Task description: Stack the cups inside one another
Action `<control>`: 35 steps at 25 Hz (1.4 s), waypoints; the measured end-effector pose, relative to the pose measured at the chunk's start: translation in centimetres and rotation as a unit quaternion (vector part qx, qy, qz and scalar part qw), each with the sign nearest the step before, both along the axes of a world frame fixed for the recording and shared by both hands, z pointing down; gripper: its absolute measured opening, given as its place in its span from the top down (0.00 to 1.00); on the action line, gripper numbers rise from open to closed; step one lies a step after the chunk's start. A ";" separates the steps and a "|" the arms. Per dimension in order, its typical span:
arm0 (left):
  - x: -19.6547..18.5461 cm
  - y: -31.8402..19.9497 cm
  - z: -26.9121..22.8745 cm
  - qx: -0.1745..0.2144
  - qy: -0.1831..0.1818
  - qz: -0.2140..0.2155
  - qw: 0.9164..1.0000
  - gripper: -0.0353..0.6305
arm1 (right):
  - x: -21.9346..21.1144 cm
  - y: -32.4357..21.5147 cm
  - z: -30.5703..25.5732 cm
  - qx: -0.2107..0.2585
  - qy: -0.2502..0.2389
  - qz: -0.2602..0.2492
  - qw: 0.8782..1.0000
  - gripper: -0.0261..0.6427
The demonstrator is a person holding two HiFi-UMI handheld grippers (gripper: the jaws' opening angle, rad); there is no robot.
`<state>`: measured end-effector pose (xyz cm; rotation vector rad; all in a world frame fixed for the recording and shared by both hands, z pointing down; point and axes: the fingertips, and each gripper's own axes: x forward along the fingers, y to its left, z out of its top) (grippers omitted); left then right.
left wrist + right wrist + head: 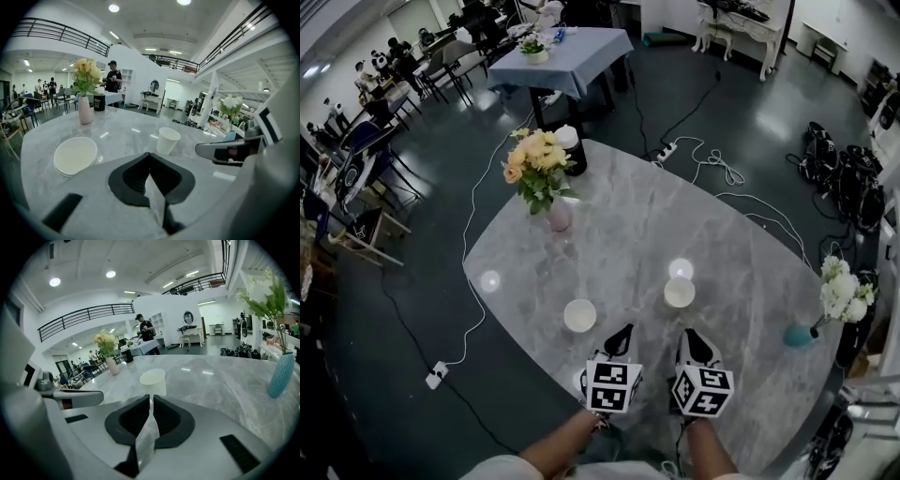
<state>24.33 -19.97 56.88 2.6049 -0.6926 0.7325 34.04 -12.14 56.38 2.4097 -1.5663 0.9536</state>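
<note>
Your left gripper (623,336) and right gripper (690,339): fingers closed, empty. Left cup (579,315) and right cup (679,292) stand apart on the desk (637,216).

pink vase (559,216), yellow flowers (534,161) | teal vase (798,336), white flowers (842,292) | perhaps a black mug (99,102) | marble table (637,220)
</note>
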 end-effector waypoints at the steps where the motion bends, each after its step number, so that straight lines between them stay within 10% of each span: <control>1: 0.3 -0.1 0.3 -0.002 -0.001 0.001 1.000 0.95 | 0.2 -0.3 0.3 -0.001 -0.002 0.000 1.000 0.92; 16: 1.8 -2.4 3.7 -0.020 -0.022 0.002 1.000 0.95 | 1.5 -3.6 4.0 -0.006 -0.019 -0.016 1.000 0.92; 35: 2.1 -1.9 6.0 -0.038 -0.042 0.009 0.998 0.95 | 2.9 -6.4 6.3 -0.019 -0.011 -0.044 0.999 0.65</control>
